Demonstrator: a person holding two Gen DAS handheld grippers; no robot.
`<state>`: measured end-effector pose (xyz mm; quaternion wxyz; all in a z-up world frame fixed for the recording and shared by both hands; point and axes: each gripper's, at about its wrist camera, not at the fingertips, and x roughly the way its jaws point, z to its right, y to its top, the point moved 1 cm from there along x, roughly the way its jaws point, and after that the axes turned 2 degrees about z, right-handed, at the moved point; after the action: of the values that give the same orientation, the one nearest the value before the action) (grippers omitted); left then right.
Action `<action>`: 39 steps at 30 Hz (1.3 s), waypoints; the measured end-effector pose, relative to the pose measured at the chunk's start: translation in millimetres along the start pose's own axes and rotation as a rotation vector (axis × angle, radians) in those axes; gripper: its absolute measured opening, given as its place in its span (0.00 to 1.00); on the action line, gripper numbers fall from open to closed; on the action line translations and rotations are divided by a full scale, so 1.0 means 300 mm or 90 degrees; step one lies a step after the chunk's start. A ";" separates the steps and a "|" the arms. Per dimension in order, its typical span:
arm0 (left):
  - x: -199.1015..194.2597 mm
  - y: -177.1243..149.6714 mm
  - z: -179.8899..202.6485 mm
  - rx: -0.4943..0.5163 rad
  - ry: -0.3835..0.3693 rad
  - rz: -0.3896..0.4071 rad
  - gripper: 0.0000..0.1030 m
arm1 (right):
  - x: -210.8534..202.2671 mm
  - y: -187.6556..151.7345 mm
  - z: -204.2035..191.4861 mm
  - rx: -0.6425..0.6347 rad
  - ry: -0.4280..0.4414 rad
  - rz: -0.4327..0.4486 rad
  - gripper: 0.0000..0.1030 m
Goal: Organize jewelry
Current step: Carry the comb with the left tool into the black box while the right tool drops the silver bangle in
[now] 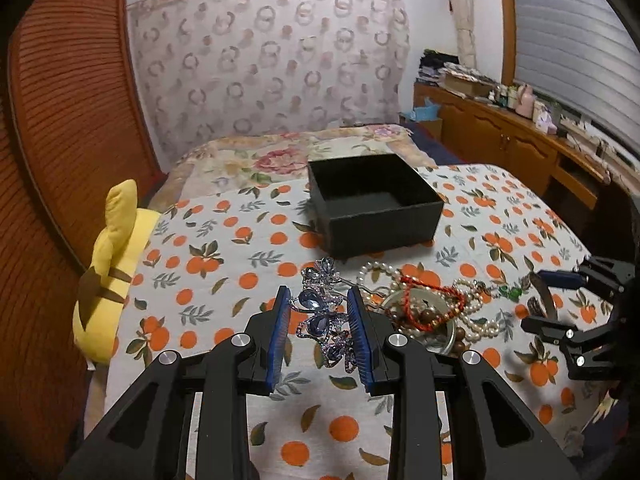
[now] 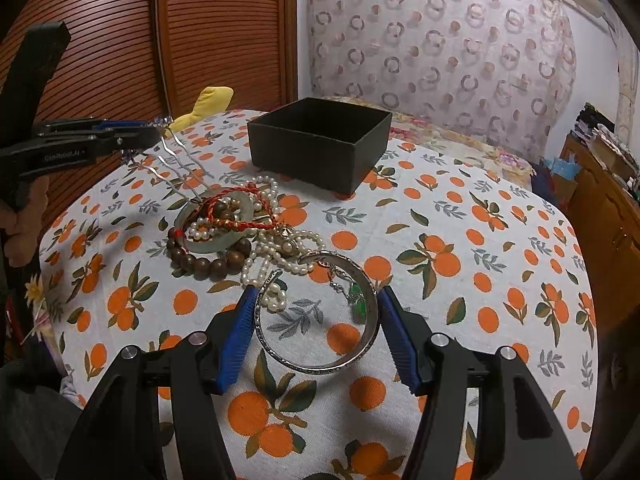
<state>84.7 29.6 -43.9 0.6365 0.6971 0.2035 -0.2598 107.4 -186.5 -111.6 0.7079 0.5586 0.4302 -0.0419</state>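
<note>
Nothing yet inside the open black square cardboard box (image 2: 320,142), standing empty at the far side of the orange-print tablecloth (image 2: 460,240), so barely begun as a judgement. Left gripper (image 1: 320,332) closed narrowly on a blue-and-purple rhinestone hairpin with silver wavy prongs (image 1: 324,320), pads pressing its jewelled head, prongs trailing down toward the heap; seen from the right wrist view held clear of the cloth, near the yellow plush toy (image 2: 208,106). Right gripper (image 2: 316,332) spread wide around an open silver cuff bangle (image 2: 320,316), blue pads touching its outer sides, bangle seemingly lying on the cloth, so gripped but apparently not lifted. Still heaped between grippers and box: a pale green jade bangle (image 2: 218,242), a brown wooden bead bracelet (image 2: 208,266), a red braided cord bracelet (image 2: 240,222), white pearl strands (image 2: 276,258) and a small green pendant on a chain (image 2: 356,300). Left to do, by the look of it: carrying hairpin and cuff to the box, then clearing the tangled pile piece by piece.
</note>
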 end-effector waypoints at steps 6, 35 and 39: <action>-0.008 0.035 -0.021 -0.015 -0.003 0.022 0.26 | 0.008 0.052 0.002 -0.012 -0.004 0.011 0.61; 0.146 0.297 -0.122 -0.056 -0.007 0.088 0.27 | 0.393 0.488 0.093 -0.026 0.043 0.047 0.61; 0.185 0.312 -0.121 -0.055 -0.009 0.079 0.27 | 0.429 0.481 0.092 -0.023 0.053 0.034 0.61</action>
<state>189.3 53.1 -3.1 0.6821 0.6785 0.1665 -0.2160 281.3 -101.4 -86.9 0.7004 0.5581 0.4447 0.0081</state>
